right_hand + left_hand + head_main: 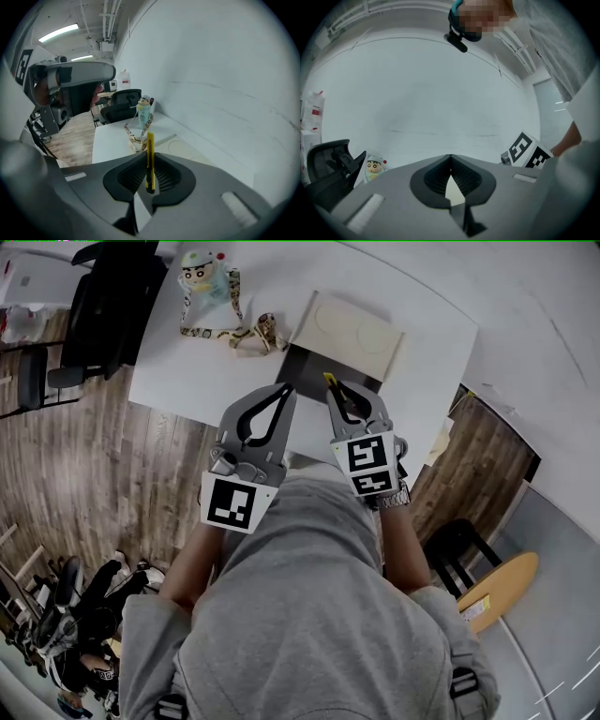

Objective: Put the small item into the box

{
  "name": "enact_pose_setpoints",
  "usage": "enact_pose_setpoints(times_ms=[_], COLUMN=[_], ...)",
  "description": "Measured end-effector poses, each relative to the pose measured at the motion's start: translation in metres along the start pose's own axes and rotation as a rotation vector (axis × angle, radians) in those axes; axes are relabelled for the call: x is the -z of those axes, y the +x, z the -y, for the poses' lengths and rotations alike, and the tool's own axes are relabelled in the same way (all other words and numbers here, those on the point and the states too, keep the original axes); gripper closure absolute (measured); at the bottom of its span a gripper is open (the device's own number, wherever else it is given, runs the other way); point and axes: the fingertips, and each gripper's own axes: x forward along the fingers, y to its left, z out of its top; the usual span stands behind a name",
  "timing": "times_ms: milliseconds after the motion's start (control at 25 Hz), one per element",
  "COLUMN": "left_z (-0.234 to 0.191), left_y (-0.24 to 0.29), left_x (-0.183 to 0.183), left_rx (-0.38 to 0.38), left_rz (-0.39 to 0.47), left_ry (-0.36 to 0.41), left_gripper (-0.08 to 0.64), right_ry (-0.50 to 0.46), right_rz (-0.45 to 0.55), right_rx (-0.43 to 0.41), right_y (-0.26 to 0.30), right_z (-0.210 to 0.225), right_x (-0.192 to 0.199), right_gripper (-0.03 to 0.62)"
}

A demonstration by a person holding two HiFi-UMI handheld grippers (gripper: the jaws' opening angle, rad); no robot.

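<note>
While the person (309, 615) in a grey hooded top is bending over the white table (187, 381), both grippers are hanging side by side above its near edge;
Right gripper (342, 399) (149, 155): its jaws are clenching on the yellow utility knife (329, 382) (150, 145); the ribbed pads are pressing on the lower half of the knife while its upper end is sticking out past the jaw tips;
Yellow utility knife: it is pointing away from the person, over the dark near part of the box (352, 329) (187, 147); it is not lying in the box;
Left gripper (284, 392) (450, 158): its jaw tips are meeting and gripping nothing; it is hovering just left of the right gripper, beside the box's near corner;
Box: it is lying flat on the table, showing a pale panel with faint circles on the far side;
Cartoon bottle (208, 277) (374, 169) (144, 110): it is standing upright at the table's far left; its patterned strap (239, 334) (136, 136) is trailing across the table toward the box;
Office chair (112, 306) (328, 164) (123, 99): it is standing against the table's left side, on the wooden floor (75, 446);
Wristwatch (398, 498): it is showing on the right wrist.
</note>
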Motion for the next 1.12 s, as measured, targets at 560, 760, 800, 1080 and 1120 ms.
enact_pose_setpoints(times_ms=[560,760,800,1080,1120], left_z=[-0.017,-0.023,-0.023,-0.027,-0.027], left_y=[0.015,0.021,0.021,0.026,0.027], left_x=[0.002,0.008,0.010,0.017,0.018], left_rx=[0.033,0.033,0.033,0.035,0.036], left_rz=[-0.011,-0.031,-0.038,-0.063,-0.065], left_ry=[-0.003,-0.011,-0.014,-0.024,-0.027], left_gripper=[0.557,0.557,0.557,0.557,0.557], right_ry=[-0.060,-0.079,-0.080,-0.082,-0.081], right_rz=[-0.186,-0.235,-0.244,-0.307,-0.315], right_rx=[-0.057,-0.066,-0.068,-0.088,-0.091], right_y=[0.040,0.051,0.052,0.066,0.068], right_z=[-0.002,-0.002,-0.002,0.001,0.002], right_x=[0.024,0.034,0.036,0.050,0.052], right_gripper=[0.528,0.526,0.528,0.526,0.528])
